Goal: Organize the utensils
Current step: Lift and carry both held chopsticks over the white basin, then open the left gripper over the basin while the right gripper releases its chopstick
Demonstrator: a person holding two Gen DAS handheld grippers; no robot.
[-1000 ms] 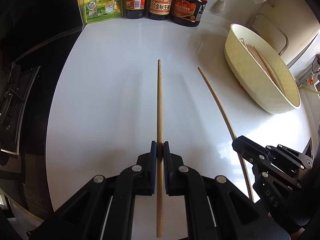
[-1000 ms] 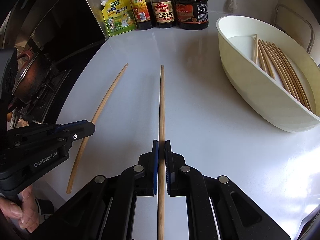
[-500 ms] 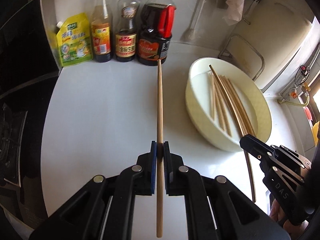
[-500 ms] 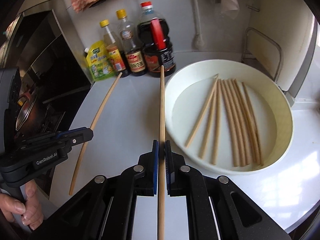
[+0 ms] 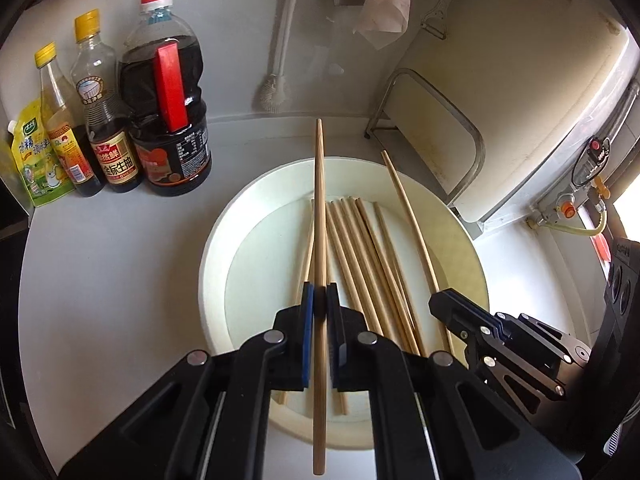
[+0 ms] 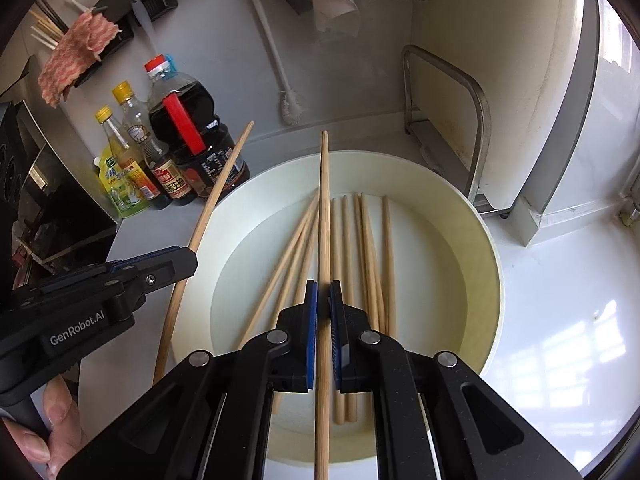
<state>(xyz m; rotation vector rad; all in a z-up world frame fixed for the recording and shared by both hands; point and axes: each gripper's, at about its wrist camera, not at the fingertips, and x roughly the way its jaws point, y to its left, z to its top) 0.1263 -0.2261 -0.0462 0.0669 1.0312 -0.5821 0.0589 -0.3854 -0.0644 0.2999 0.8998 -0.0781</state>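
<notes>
My left gripper (image 5: 320, 296) is shut on a wooden chopstick (image 5: 319, 200) and holds it above a cream oval bowl (image 5: 212, 240). My right gripper (image 6: 323, 292) is shut on another chopstick (image 6: 324, 208), also above the bowl (image 6: 488, 240). Several chopsticks (image 5: 360, 248) lie side by side inside the bowl; they also show in the right wrist view (image 6: 360, 240). In the left wrist view the right gripper (image 5: 444, 304) sits at the lower right with its chopstick (image 5: 408, 208). In the right wrist view the left gripper (image 6: 188, 256) sits at the left with its chopstick (image 6: 212, 204).
Sauce bottles (image 5: 164, 120) and a yellow-green pouch (image 5: 30, 152) stand at the back left of the white counter (image 5: 100, 280). A metal rack (image 5: 432, 132) and a white appliance (image 5: 540, 100) stand to the right. A brush (image 5: 276, 88) leans on the back wall.
Both grippers have lifted and moved right with their chopsticks, from over the bare counter to above the bowl. Both stay shut.
</notes>
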